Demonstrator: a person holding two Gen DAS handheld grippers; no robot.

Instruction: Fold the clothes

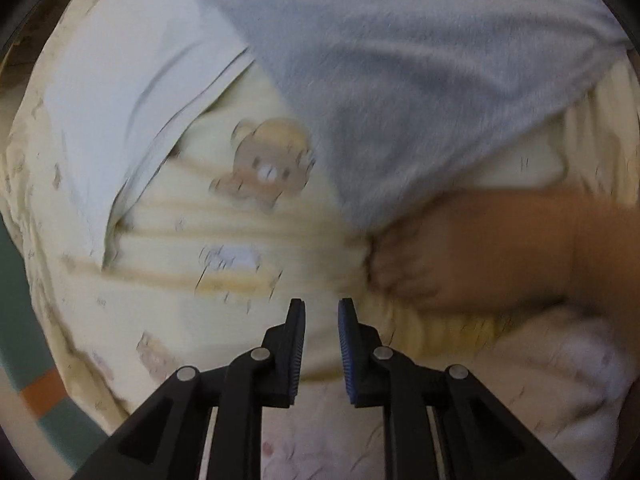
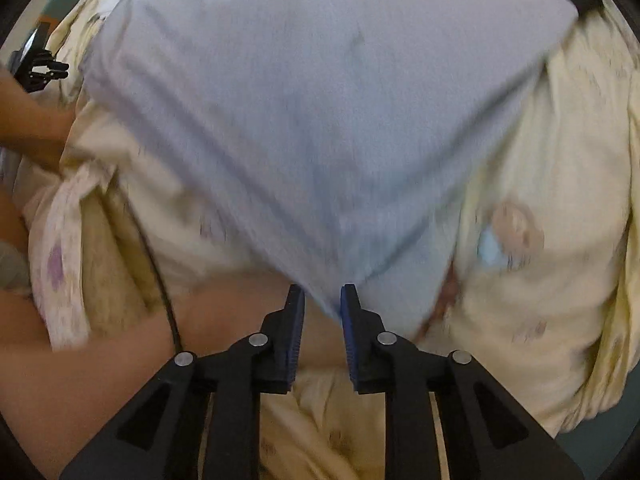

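Both wrist cameras look steeply down along their own fingers, close over a bed quilt point(image 1: 180, 312). The left view takes in a white cloth point(image 1: 120, 80) at upper left; both share the grey garment point(image 2: 312, 120) and the yellow quilt

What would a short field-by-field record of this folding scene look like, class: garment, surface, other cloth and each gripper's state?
garment: grey cloth, spread flat, one corner reaching between the right gripper's fingers
surface: pale yellow bedding with a bear print
other cloth: white folded piece, left of the grey cloth
left gripper: open, nothing between the fingers
right gripper: open, grey corner not pinched
image quality: blurred
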